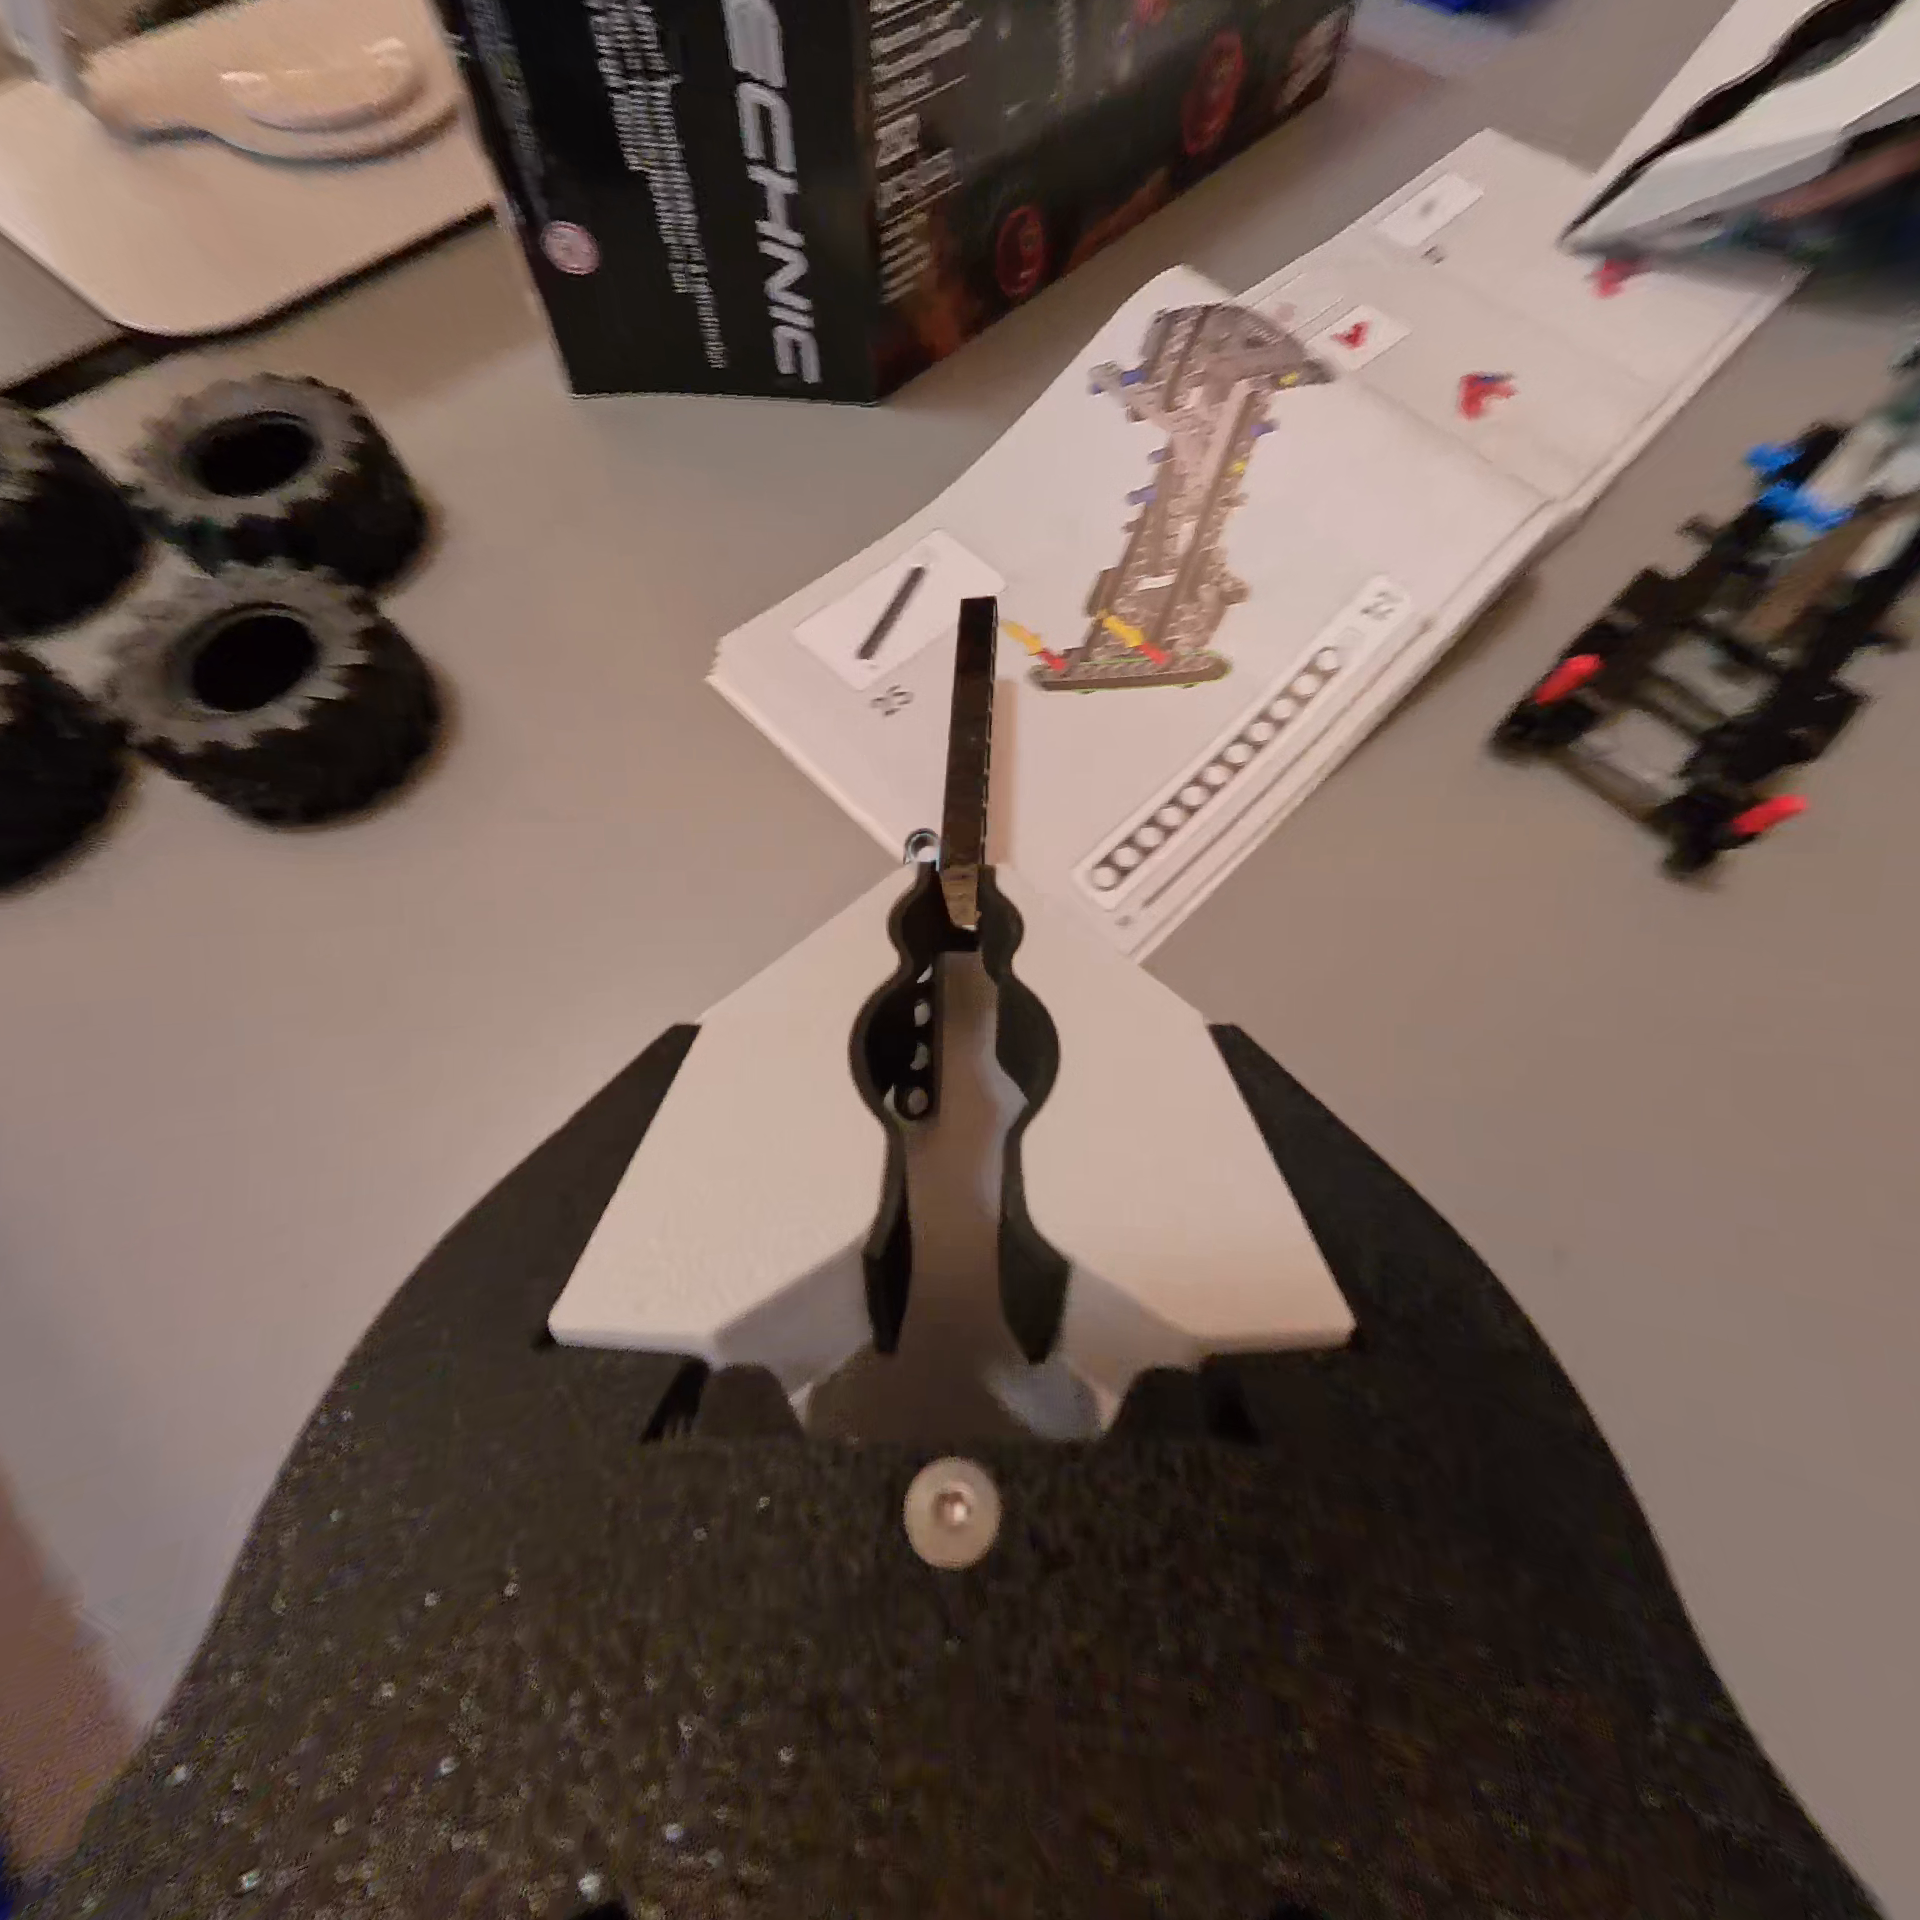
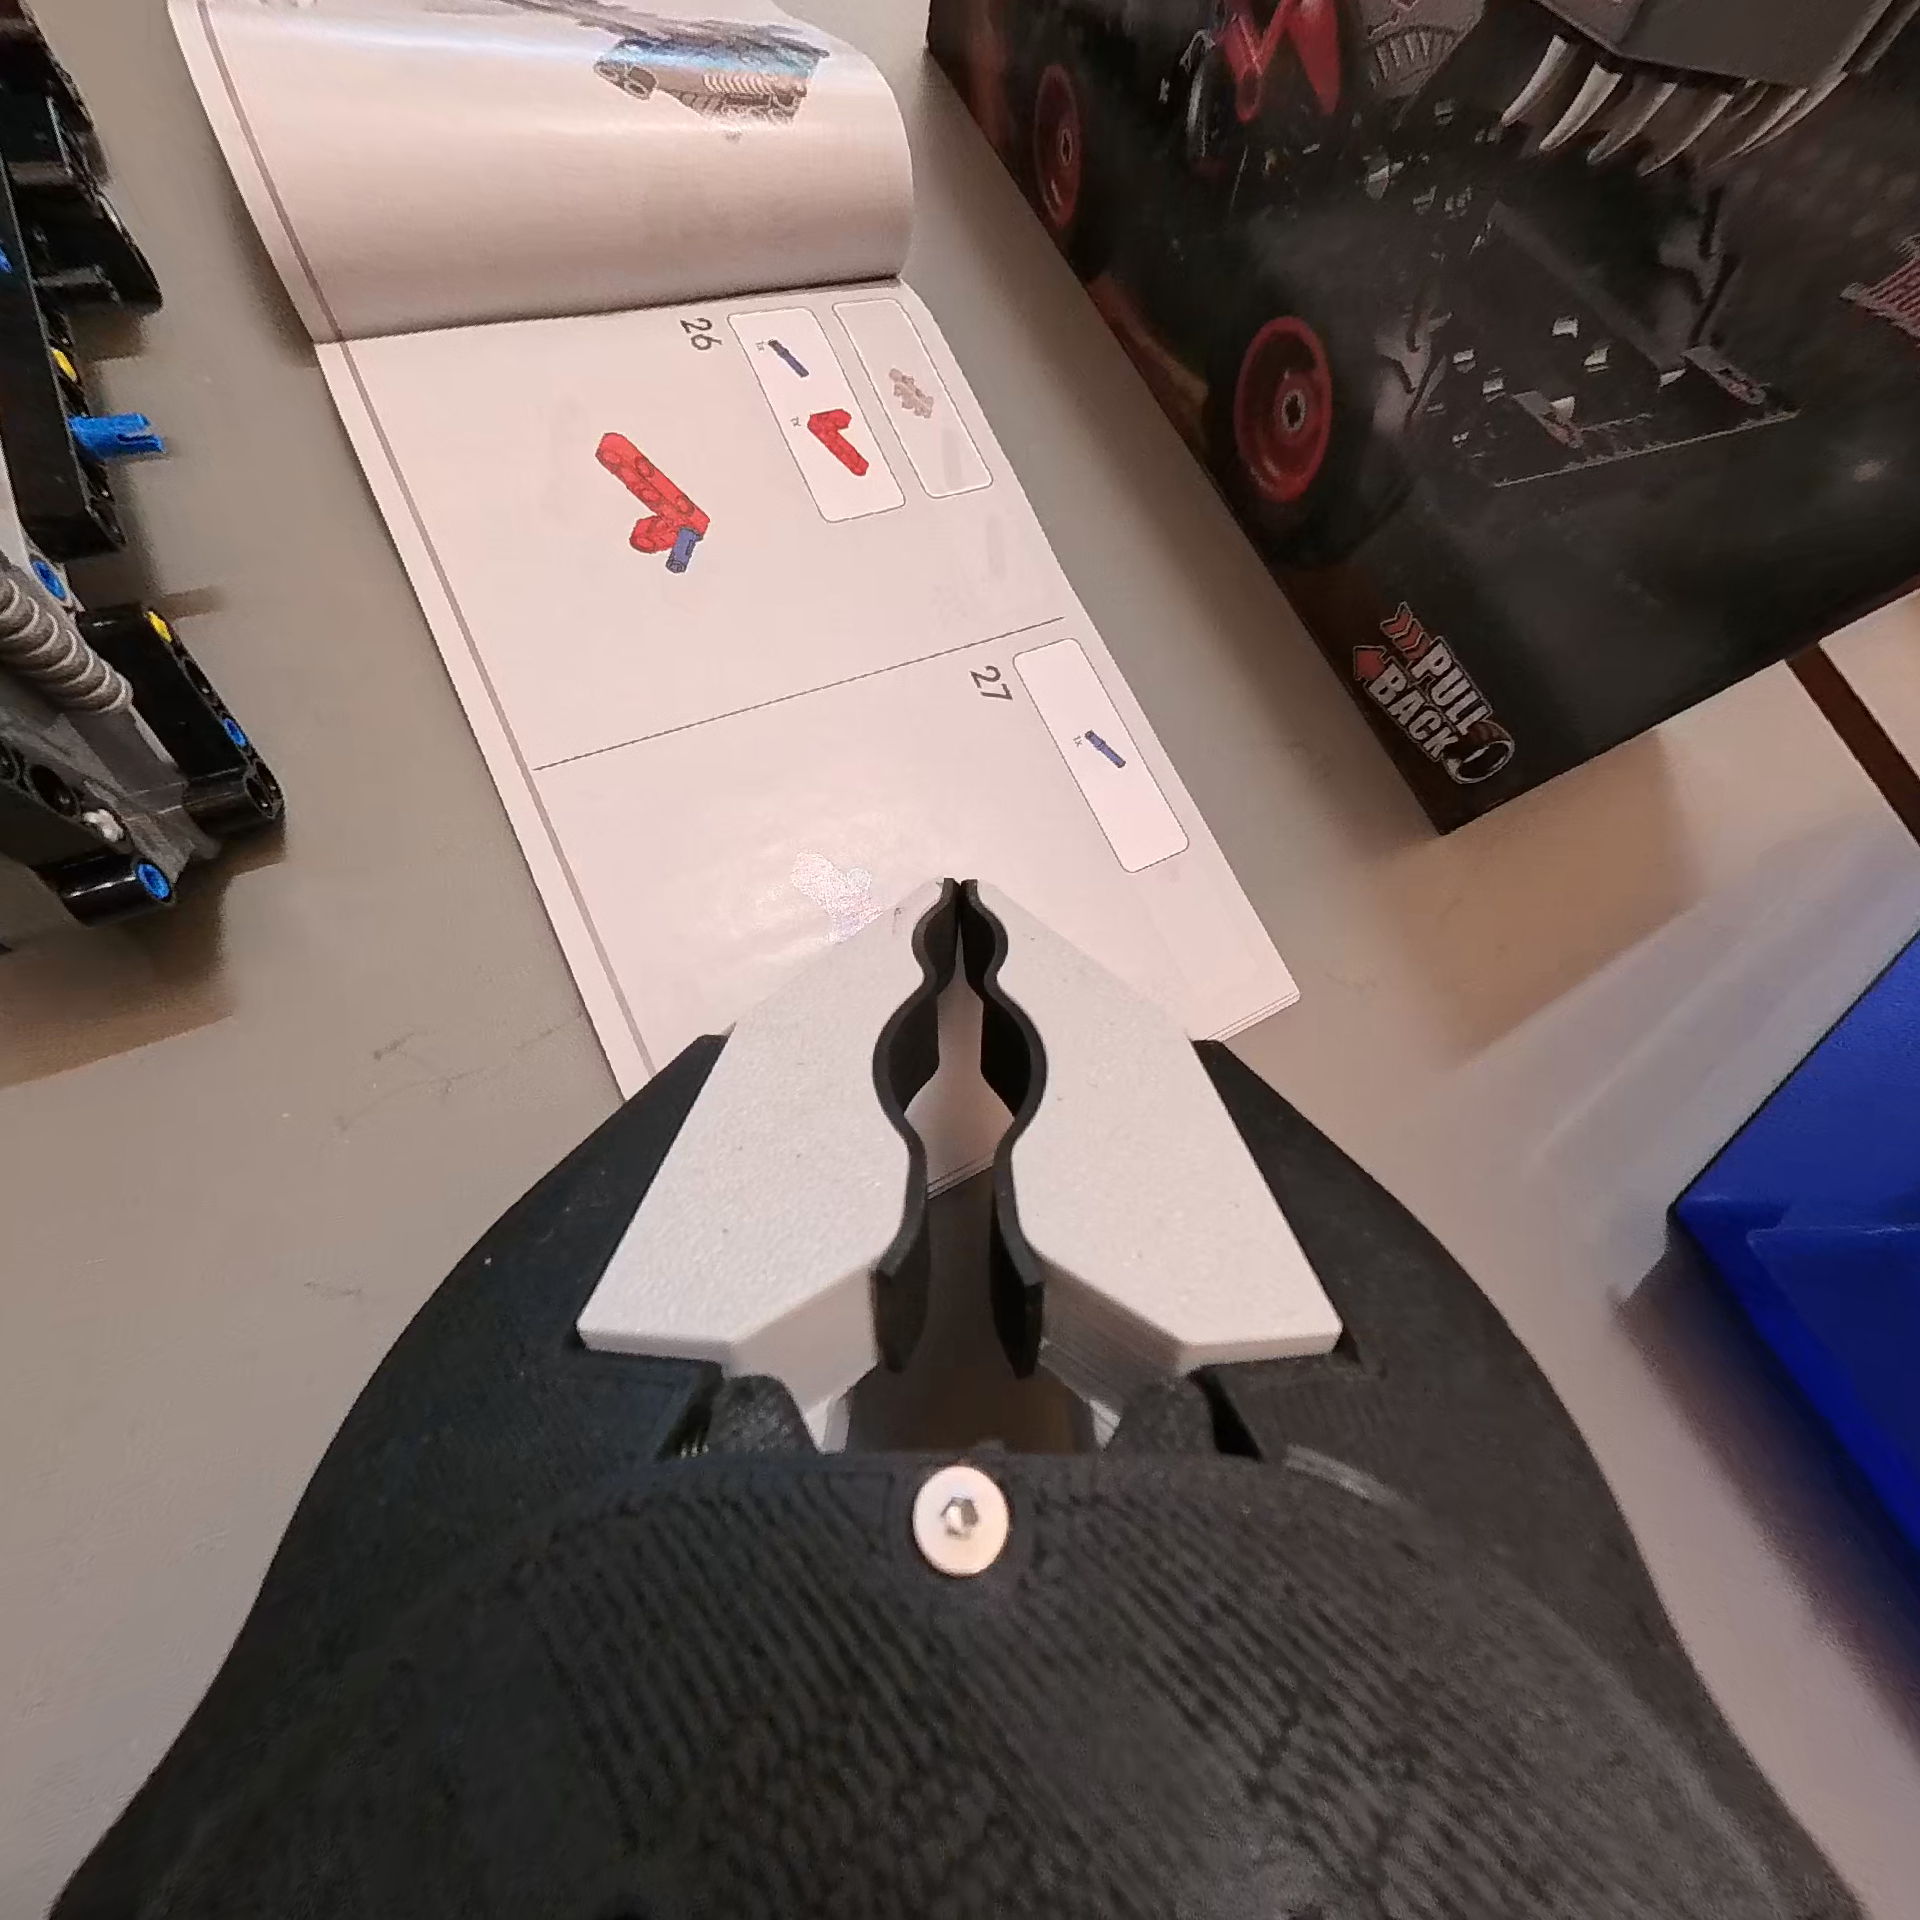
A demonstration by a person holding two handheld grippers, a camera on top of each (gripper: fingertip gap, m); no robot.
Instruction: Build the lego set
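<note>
Left gripper (image 1: 958, 914): jaws closed on a long black beam (image 1: 975, 748), which projects forward past the fingertips over the open instruction booklet (image 1: 1299, 540). Right gripper (image 2: 958, 891): jaws closed together, empty, above the booklet page; partly built chassis (image 2: 114, 748) lies left.

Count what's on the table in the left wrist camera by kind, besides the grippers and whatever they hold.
Tyres: 4 fully or partly in view, e.g. and
Box: 1
Booklet: 1
Chassis: 1
Total: 7
</note>
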